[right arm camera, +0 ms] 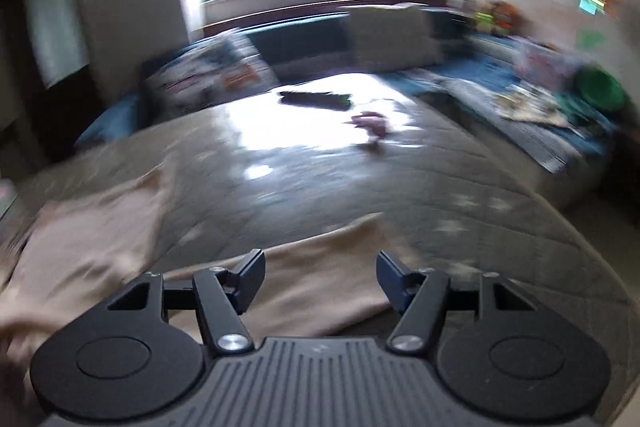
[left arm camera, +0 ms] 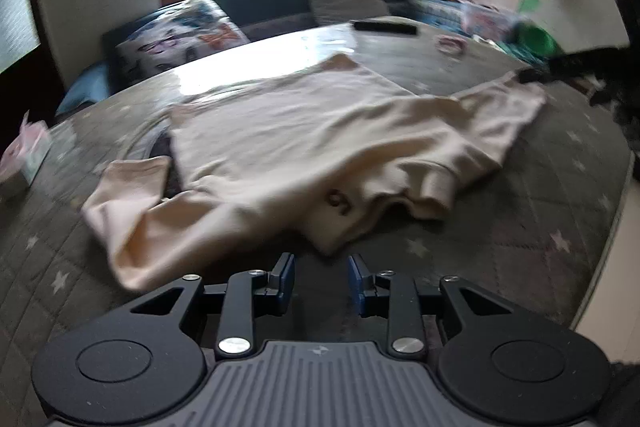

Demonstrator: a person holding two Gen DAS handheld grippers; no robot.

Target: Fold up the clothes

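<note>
A cream sweatshirt (left arm camera: 304,139) lies spread face up on a grey star-patterned quilt (left arm camera: 540,219), collar end nearest me, one sleeve at the left and one stretched to the right. My left gripper (left arm camera: 321,281) is open and empty, just short of the collar edge. My right gripper (right arm camera: 320,281) is open wide and empty, hovering over the end of a sleeve (right arm camera: 320,279); more of the sweatshirt (right arm camera: 88,239) shows blurred at the left. The right gripper also shows as a dark shape at the right sleeve's tip in the left wrist view (left arm camera: 560,69).
A black remote (left arm camera: 384,26) and a small pink item (left arm camera: 451,44) lie at the far side of the quilt. A tissue box (left arm camera: 24,159) sits at the left. Cushions (left arm camera: 192,27), a sofa and toys (left arm camera: 532,35) stand behind. The quilt's edge runs along the right.
</note>
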